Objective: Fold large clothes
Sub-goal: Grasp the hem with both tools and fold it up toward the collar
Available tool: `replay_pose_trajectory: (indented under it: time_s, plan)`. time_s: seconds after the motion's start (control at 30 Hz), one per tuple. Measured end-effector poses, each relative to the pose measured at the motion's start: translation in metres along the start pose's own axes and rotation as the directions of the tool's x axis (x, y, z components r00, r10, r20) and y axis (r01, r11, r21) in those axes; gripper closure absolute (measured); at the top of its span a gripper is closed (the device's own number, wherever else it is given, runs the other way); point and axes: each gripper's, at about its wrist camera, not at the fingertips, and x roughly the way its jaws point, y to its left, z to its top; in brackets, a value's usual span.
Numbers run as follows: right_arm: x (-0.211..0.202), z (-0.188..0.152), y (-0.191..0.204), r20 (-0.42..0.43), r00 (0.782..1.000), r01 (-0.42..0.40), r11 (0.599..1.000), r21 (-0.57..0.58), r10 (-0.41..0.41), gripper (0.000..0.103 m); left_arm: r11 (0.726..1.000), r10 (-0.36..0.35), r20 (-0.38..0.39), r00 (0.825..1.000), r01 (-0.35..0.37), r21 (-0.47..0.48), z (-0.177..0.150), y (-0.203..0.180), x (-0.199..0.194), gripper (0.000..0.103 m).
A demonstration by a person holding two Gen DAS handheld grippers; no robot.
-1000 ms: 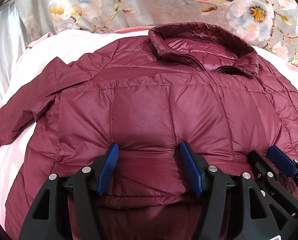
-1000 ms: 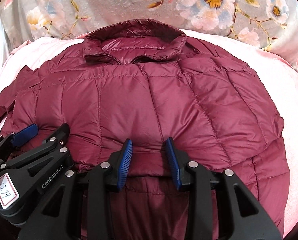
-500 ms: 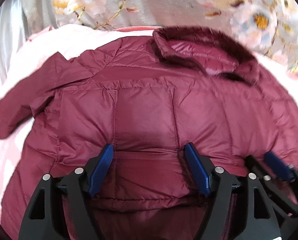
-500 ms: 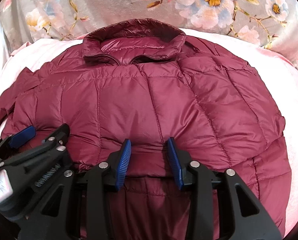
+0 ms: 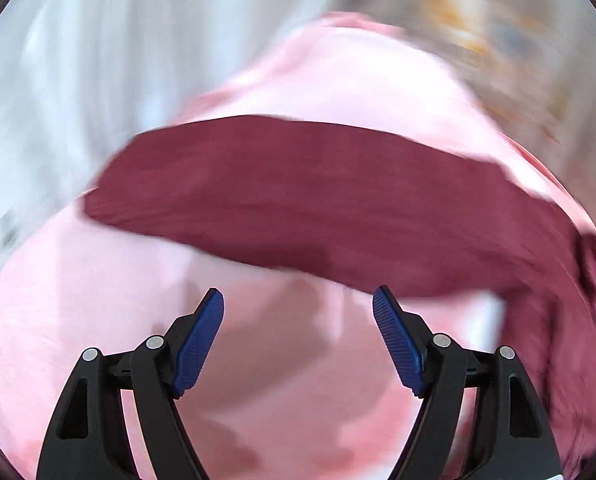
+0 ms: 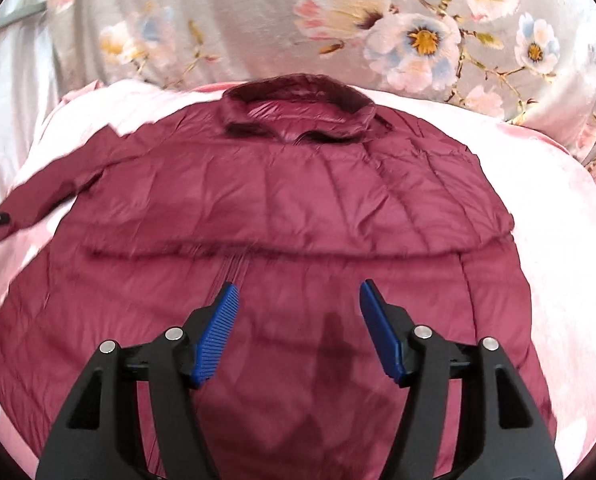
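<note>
While the maroon puffer jacket [image 6: 298, 216] lies flat on the pink sheet [image 6: 553, 208], front up, collar [image 6: 299, 108] far beyond the right gripper [image 6: 296, 312] fingertips, a horizontal crease runs across the body just ahead of them, so the hem looks folded up already. Both right fingers spread wide, nothing between the blue pads [image 6: 218, 340], hovering over the lower body w/ a shadow on the fabric below. Left gripper [image 5: 298, 320] also gaping, empty, over bare pink sheet; the jacket's left sleeve [image 5: 298, 200] stretches straight across just ahead of its fingertips, heavily motion-blurred. Floral duvet [image 6: 258, 20] piled beyond the collar.

Step in hand, my read: sleeve fold, left side. Next move calls for the left gripper to drop onto the sleeve near the cuff end, pinch thin fabric only, not the sheet under it, then carry it across over the body. Right could pin the body so the slippery shell doesn't drag. Cuff detail too blurred to judge.
</note>
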Motion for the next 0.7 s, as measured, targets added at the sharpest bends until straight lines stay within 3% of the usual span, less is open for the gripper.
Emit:
replay_pose_trajectory:
  time_s: [0.17,0.3,0.33,0.37,0.4,0.47,0.57,0.7]
  plan:
    - [0.008,-0.015,0.003,-0.038,0.999,0.005,1.0,0.03,-0.004,0.041,0.975,0.048,-0.018,0.999,-0.051,-0.218,0.031,0.085,0.029,0.029]
    - [0.013,-0.019,-0.001,-0.047,0.999,0.002,0.999,0.054,0.001,0.04,0.958,0.015,0.001,1.0,-0.014,-0.288,0.04,0.103,0.039,0.033]
    - [0.013,-0.02,-0.001,-0.048,0.999,0.002,0.998,0.057,0.001,0.039,0.959,0.012,0.009,1.0,-0.009,-0.284,0.043,0.1,0.039,0.037]
    - [0.014,-0.02,-0.002,-0.049,0.999,0.001,0.998,0.06,0.002,0.039,0.962,0.004,0.016,1.0,0.0,-0.274,0.046,0.099,0.038,0.052]
    - [0.014,-0.02,-0.002,-0.05,0.999,0.001,0.998,0.062,0.002,0.038,0.968,-0.01,0.02,1.0,0.015,-0.249,0.053,0.089,0.04,0.074]
    - [0.015,-0.021,-0.001,-0.049,0.999,0.008,0.998,0.059,-0.005,0.038,0.974,-0.035,0.019,0.999,0.038,-0.223,0.059,0.076,0.039,0.101]
    - [0.014,-0.021,0.002,-0.044,0.999,0.021,0.999,0.048,-0.019,0.038,0.982,-0.07,0.072,0.995,0.081,-0.168,0.066,0.055,0.023,0.102]
    - [0.009,-0.02,0.001,-0.024,0.999,0.034,0.998,0.047,-0.033,0.038,0.99,-0.144,0.187,0.972,0.143,0.015,0.078,-0.021,-0.029,0.102]
